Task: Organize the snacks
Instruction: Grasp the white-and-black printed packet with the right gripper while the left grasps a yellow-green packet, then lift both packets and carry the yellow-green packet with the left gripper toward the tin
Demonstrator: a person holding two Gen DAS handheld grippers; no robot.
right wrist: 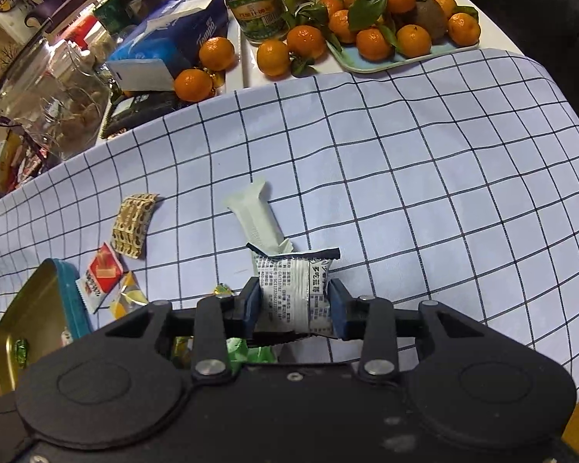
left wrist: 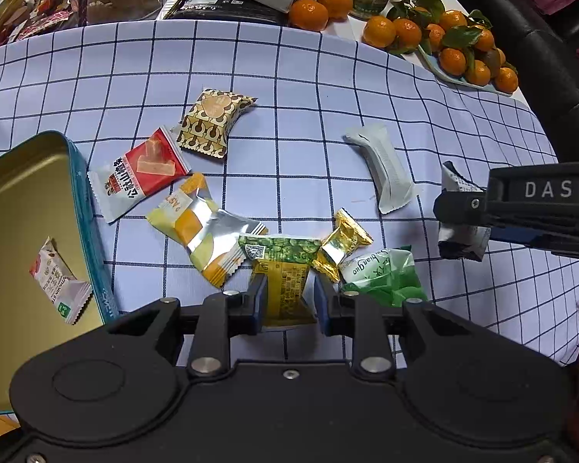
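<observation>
Sorting has only just got going, by the look of it: the gold-lined tin at the left edge of the table holds one small white-and-red packet in the left wrist view, and the right wrist view hints at a greenish wrapper inside too, too small to identify. Most of the snacks lie loose on the checked cloth, so the bulk of the job seems left.

The left tool straddles a green-and-yellow packet, its blue pads on either side of the packet's waist; the right pad shows a sliver of gap, so I cannot tell whether it truly pinches. The right tool is clamped on a white packet with black print, dark-edged at its crimped ends, and appears to hold it just above the cloth.

Loose snacks near the tin: a red-and-white packet, a brown-and-cream patterned one, and a yellow-and-silver pouch touching the green-and-yellow packet. A small gold packet overlaps a green-and-white bag just right of the left tool. A long pale bar lies apart, further right. All wrappers are crinkly film, lightly puffed, likely slippery.
</observation>
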